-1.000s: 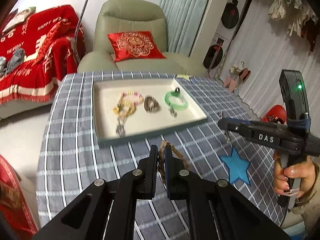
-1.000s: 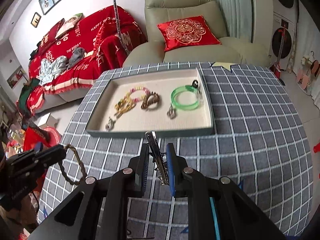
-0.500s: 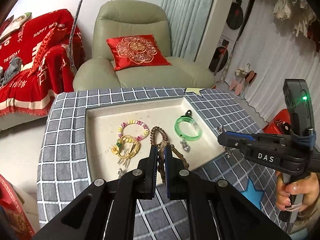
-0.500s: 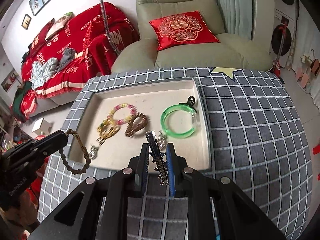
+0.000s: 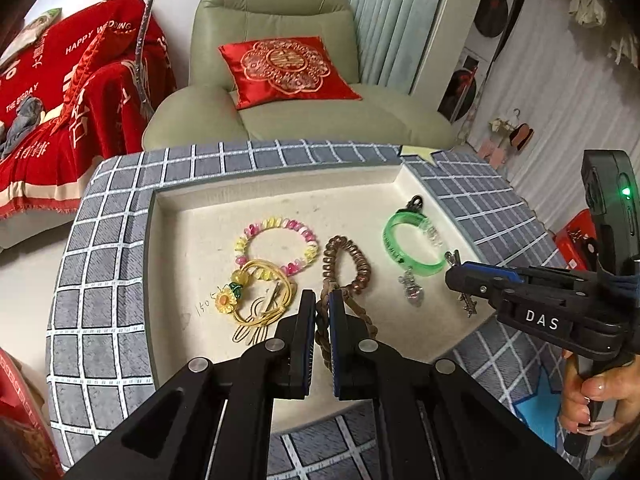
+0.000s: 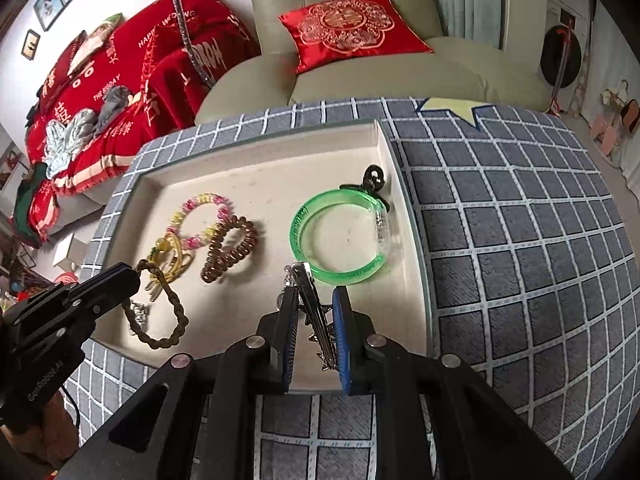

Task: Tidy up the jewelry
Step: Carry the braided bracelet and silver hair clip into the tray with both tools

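Brown braided bracelet (image 5: 322, 322) pinched between left gripper (image 5: 322, 308) fingers (image 5: 307, 320), above tray (image 5: 168, 216).

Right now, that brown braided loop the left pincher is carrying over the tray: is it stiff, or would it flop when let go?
Probably floppy: the braided loop sags in a limp curve below the left gripper. It looks like twisted cord, so likely light. Released, it would probably collapse flat onto the tray rather than roll.
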Motion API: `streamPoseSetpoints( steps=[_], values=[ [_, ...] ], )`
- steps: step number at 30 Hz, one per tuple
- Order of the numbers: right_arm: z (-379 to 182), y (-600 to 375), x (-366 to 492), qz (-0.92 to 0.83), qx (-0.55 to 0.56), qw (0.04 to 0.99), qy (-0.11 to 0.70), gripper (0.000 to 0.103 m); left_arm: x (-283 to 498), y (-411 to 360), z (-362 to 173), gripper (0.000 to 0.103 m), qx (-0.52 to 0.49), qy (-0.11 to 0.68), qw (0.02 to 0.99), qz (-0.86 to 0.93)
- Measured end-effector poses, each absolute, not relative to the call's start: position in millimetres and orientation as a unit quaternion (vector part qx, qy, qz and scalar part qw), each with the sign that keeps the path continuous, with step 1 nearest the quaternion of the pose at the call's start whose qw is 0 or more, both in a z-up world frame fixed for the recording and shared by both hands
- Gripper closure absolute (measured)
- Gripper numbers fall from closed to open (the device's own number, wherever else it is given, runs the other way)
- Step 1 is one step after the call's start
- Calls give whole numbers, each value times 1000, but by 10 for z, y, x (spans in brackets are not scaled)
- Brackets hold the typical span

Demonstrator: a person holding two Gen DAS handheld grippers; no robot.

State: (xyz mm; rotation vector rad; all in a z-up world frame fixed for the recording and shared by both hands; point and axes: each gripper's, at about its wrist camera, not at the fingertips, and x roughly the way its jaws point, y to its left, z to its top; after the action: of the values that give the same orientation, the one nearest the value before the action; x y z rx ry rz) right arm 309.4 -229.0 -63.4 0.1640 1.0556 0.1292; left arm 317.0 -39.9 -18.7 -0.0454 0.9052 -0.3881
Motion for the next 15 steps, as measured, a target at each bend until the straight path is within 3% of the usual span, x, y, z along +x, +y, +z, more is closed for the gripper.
streamPoseSetpoints(
  steps=[15],
  values=[
    [-898, -2326, 3175, 52, 91, 847, 521, 84, 3293, -497, -491, 80, 14, 471, 868, -156]
  ],
)
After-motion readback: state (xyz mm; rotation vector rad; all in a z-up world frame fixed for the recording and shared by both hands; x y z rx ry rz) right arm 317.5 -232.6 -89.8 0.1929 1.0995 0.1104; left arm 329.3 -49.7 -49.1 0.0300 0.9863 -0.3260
